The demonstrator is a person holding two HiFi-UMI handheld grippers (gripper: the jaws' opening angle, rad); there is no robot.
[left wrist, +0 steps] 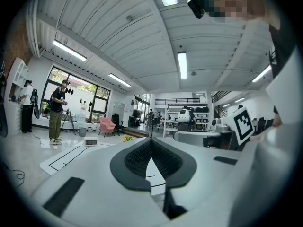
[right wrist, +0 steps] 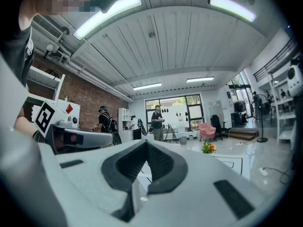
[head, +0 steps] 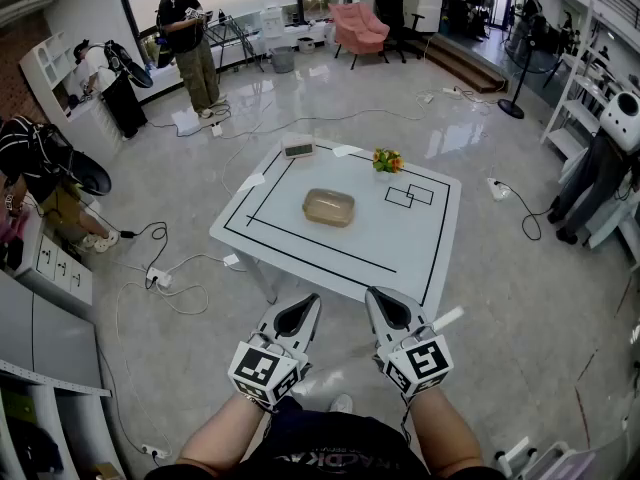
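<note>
My left gripper [head: 310,301] and right gripper [head: 373,295] hang side by side just short of the near edge of the white table [head: 380,233]. Both pairs of fingers [left wrist: 136,158] are pressed together at the tips with nothing between them.

Straight ahead, well beyond my fingertips, the tan lidded container [head: 329,207] lies alone inside the black taped frame [head: 300,247]. It seems set mid-table so that either side could get to it.

Farther off, a small digital clock [head: 298,149] sits ahead-left at the far edge and a flower posy [head: 387,159] ahead-right. 2 small taped rectangles [head: 410,195] lie right of the container.

Only bare tabletop lies between my fingers and the container. Loose cables [head: 185,293] trail across the floor to my left. A standing person [head: 190,43] and a pink armchair [head: 358,28] are far beyond the table.
</note>
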